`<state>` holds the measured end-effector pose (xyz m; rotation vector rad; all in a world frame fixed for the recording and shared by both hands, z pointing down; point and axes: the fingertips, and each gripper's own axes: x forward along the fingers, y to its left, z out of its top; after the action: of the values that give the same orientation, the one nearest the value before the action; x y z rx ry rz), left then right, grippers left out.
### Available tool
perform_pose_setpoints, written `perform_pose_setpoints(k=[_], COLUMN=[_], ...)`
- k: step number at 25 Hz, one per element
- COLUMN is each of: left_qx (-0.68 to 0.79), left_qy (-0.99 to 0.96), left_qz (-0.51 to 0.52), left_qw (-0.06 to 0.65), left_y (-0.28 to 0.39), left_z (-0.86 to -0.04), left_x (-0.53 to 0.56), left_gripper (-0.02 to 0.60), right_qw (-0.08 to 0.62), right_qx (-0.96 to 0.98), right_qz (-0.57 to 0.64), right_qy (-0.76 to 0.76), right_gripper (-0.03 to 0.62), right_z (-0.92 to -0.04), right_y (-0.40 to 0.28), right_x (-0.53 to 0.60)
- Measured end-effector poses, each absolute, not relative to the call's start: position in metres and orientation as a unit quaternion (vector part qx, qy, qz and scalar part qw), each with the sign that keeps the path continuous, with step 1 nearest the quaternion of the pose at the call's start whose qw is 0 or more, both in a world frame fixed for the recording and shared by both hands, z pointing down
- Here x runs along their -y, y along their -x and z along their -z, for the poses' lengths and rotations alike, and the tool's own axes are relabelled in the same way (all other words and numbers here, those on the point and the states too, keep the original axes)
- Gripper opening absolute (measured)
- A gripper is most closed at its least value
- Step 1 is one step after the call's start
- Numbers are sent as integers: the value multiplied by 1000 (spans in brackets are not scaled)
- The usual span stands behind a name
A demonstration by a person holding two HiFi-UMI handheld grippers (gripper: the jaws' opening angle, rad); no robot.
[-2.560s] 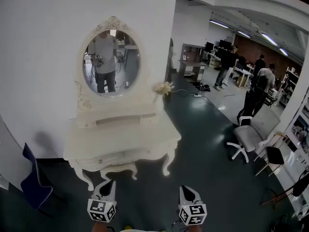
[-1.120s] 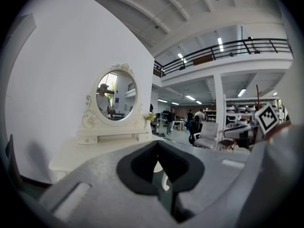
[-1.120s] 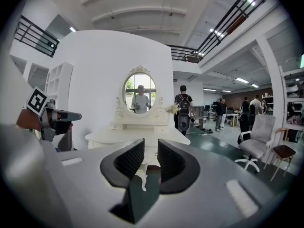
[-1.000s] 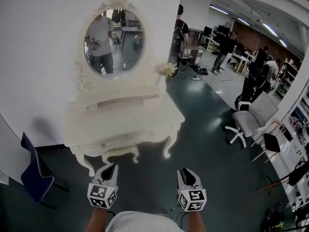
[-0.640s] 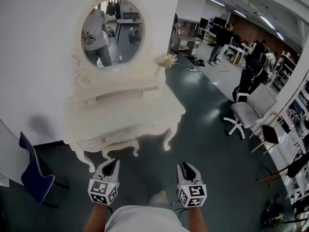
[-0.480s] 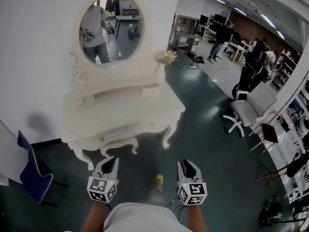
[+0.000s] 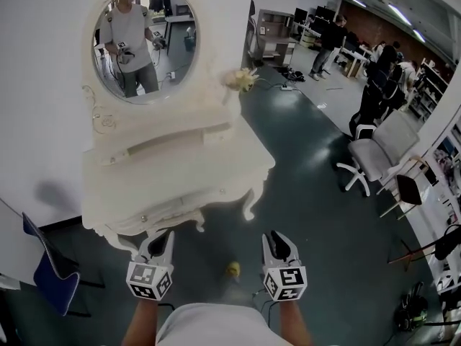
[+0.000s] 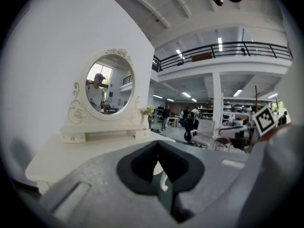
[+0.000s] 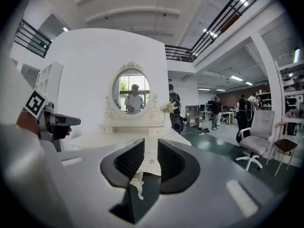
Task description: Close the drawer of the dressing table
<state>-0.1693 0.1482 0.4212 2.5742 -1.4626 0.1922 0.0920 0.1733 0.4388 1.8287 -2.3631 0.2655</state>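
The cream dressing table (image 7: 180,175) with its oval mirror (image 7: 140,45) stands against the white wall, just ahead of both grippers. Its front drawer (image 7: 180,206) has a small knob (image 7: 142,218); I cannot tell how far it stands out. My left gripper (image 7: 161,242) hovers by the table's front edge with its jaws closed to a sliver, empty. My right gripper (image 7: 276,244) hangs over the dark floor to the right, a little open and empty. In the right gripper view the drawer knob (image 9: 150,161) shows between the jaws. The left gripper view looks across the table top (image 8: 71,151).
A blue chair (image 7: 43,272) stands at the left and a white office chair (image 7: 374,157) at the right. A small yellow thing (image 7: 233,268) lies on the floor between the grippers. A flower bunch (image 7: 241,80) sits on the table's far right corner. People stand far back.
The table has come nearer and lower in the head view. Both grippers keep their places and their jaws look unchanged.
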Motion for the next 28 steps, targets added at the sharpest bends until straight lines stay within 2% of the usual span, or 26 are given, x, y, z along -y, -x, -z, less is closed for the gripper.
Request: perform_pose_setpoints(k=[18,28], left_qx=[526,554], left_qy=[-838,-815], left_qz=[-110,-134], left_qw=[95,107], left_y=[82,92], left_z=[-441,-449], left_x=[66,104], left_gripper=[-2,-2], right_qw=[87,91], right_qx=[818,838], right_qz=[-119,-140], right_qy=[-556,-519], right_gripper=[71,71], right_z=[-469,-484], right_y=[-165,-150], right_x=[69,137])
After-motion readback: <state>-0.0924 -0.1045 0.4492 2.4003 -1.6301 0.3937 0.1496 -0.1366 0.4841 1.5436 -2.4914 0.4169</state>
